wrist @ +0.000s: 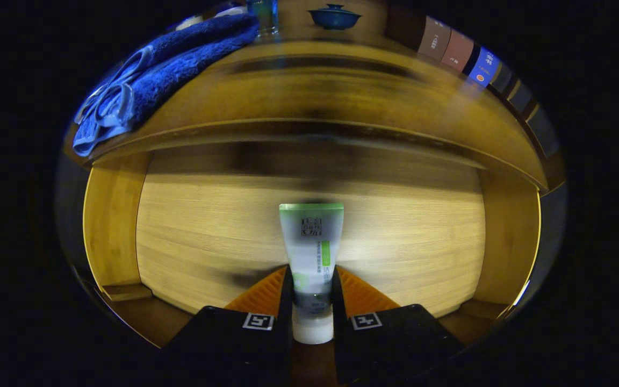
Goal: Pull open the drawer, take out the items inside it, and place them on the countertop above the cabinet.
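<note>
Bamboo drawer (pixel 116 226): pulled open below you, pale board floor bare around the tube, side walls standing up on both flanks.
Tool (pixel 312 293): your two fingers are closed narrow on the tube, one pressing each flank of its lower body, near the cap.
Tube (pixel 311 242): white squeeze tube with a green crimped end, cap toward you, crimp pointing away; it sits between the fingers and reaches out beyond their tips over the drawer floor. I cannot tell whether it is lifted clear of the floor or just resting on it.
Drawer contents: the tube is the one item you can see in there; the corners near you are partly hidden behind the fingers.
Worktop (pixel 342 86): wooden top above the cabinet, beyond the drawer, where the tube has to go.
On the worktop: a folded blue towel (pixel 148 80) at the left, hanging a little over the front lip, a lidded blue bowl (pixel 334 17) at the back, and a row of boxes (pixel 460 54) along the right.
Risk, slip: you hold a soft tube low down, so most of its length is unsupported and it may pivot or squeeze out as you lift.
Risk, snag: the crimped end leads, and it could catch the worktop's front lip if you rise too close.
Risk, crowding: set it down in the bare middle, or you may nudge the towel or the bowl.
</note>
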The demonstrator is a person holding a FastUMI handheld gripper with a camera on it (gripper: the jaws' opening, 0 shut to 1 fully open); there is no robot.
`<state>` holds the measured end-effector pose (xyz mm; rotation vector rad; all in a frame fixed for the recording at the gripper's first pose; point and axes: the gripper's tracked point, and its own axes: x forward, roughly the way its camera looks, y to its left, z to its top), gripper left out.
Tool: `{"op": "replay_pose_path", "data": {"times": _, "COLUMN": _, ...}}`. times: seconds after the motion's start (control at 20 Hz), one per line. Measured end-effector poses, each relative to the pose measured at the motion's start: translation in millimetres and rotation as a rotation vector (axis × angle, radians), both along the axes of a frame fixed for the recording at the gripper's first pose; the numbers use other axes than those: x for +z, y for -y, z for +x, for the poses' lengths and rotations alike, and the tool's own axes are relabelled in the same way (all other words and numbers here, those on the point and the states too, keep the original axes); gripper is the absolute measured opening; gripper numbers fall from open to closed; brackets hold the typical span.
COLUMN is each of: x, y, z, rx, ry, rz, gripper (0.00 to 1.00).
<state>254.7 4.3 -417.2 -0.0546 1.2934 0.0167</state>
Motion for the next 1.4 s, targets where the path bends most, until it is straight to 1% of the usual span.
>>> {"op": "replay_pose_path", "data": {"times": 0.05, "x": -11, "y": 3, "z": 5, "rx": -0.015, "ry": 0.017, "rz": 0.004, "gripper": 0.31}}
{"op": "replay_pose_path", "data": {"times": 0.1, "x": 4, "y": -1, "z": 4, "rx": -0.030, "ry": 0.026, "rz": 0.021, "gripper": 0.25}}
{"op": "replay_pose_path", "data": {"times": 0.3, "x": 32, "y": 0, "z": -6, "rx": 0.004, "ry": 0.038, "rz": 0.040, "gripper": 0.25}}
{"op": "replay_pose_path", "data": {"times": 0.5, "x": 67, "y": 0, "z": -22, "rx": 0.011, "ry": 0.083, "rz": 0.063, "gripper": 0.25}}
{"op": "replay_pose_path", "data": {"times": 0.65, "x": 94, "y": 5, "z": -21, "rx": 0.011, "ry": 0.152, "rz": 0.055, "gripper": 0.25}}
{"op": "replay_pose_path", "data": {"times": 0.8, "x": 118, "y": -2, "z": -16, "rx": 0.019, "ry": 0.174, "rz": 0.084, "gripper": 0.25}}
{"op": "replay_pose_path", "data": {"times": 0.9, "x": 132, "y": -1, "z": 0, "rx": 0.023, "ry": 0.200, "rz": 0.074, "gripper": 0.25}}
{"op": "replay_pose_path", "data": {"times": 1.15, "x": 147, "y": -7, "z": 57, "rx": 0.027, "ry": 0.217, "rz": 0.054, "gripper": 0.25}}
{"op": "replay_pose_path", "data": {"times": 1.4, "x": 143, "y": -11, "z": 112, "rx": 0.008, "ry": 0.201, "rz": 0.042, "gripper": 0.25}}
